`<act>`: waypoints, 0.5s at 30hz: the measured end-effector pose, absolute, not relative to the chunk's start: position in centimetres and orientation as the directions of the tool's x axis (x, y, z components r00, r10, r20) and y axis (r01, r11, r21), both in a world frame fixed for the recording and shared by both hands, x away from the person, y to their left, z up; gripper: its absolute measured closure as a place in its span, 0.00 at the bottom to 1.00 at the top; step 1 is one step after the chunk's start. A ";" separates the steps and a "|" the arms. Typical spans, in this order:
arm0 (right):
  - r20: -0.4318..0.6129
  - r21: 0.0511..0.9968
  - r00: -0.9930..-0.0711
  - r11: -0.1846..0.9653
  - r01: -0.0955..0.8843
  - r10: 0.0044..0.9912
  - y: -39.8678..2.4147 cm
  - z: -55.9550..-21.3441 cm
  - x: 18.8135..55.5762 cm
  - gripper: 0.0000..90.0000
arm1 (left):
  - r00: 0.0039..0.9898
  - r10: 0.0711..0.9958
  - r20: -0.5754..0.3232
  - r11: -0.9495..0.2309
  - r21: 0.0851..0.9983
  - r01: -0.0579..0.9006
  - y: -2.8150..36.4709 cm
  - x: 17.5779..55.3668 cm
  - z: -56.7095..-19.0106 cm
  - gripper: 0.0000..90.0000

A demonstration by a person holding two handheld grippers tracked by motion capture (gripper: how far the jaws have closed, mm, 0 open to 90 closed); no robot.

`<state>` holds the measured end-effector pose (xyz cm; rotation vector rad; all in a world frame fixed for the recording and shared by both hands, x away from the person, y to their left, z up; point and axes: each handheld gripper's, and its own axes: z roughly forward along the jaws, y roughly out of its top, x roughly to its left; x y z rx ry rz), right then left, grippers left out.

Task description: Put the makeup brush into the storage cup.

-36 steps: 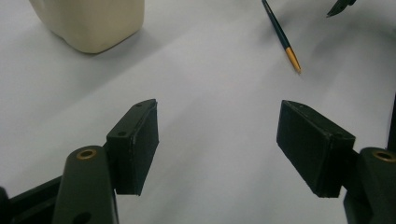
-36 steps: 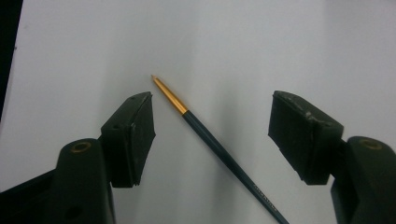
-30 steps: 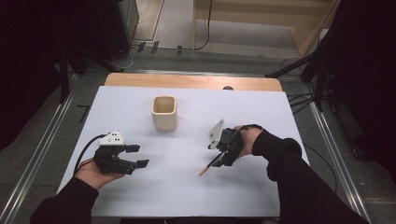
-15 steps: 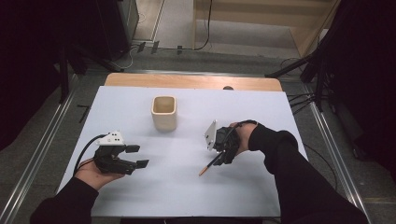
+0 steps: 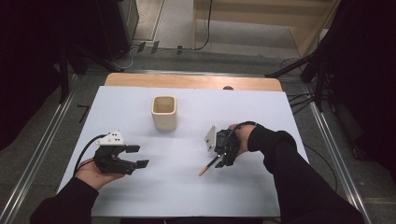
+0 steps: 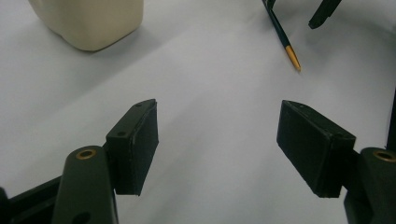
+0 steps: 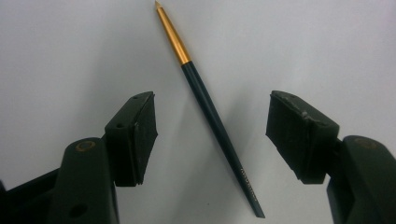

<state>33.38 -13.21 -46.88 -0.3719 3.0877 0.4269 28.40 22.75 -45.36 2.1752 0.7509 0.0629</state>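
A thin brush (image 7: 210,109) with a dark handle and a gold ferrule lies flat on the white table (image 5: 187,196). My right gripper (image 7: 212,140) hovers low over it, open, with the handle running aslant between the jaws and touching neither pad. From above, the right gripper (image 5: 220,161) points down-left at the brush (image 5: 207,167). My left gripper (image 5: 138,156) rests open in a hand at the table's left with nothing between its jaws (image 6: 217,149). A beige square cup (image 5: 164,112) stands upright at the middle back.
In the left gripper view, the cup (image 6: 88,21) is at the upper left and the brush (image 6: 284,39) at the upper right. A wooden strip (image 5: 191,81) borders the table's far edge. Metal rails run along both sides.
The right gripper has shifted slightly left over the brush. The left gripper and the cup have not moved.
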 end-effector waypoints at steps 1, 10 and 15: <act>-0.036 0.263 -0.970 0.934 -0.240 -0.239 -13.2 -46.9 33.4 0.38 | 0.821 0.535 -0.200 -0.490 0.718 0.494 22.7 28.4 -45.4 0.33; -0.048 0.210 -0.960 0.937 -0.280 -0.276 -13.2 -47.5 33.5 0.42 | 0.821 0.534 -0.200 -0.490 0.718 0.494 22.7 28.4 -45.4 0.33; -0.047 0.211 -0.959 0.936 -0.283 -0.279 -13.1 -47.7 33.9 0.46 | 0.821 0.535 -0.200 -0.490 0.718 0.494 22.7 28.4 -45.4 0.33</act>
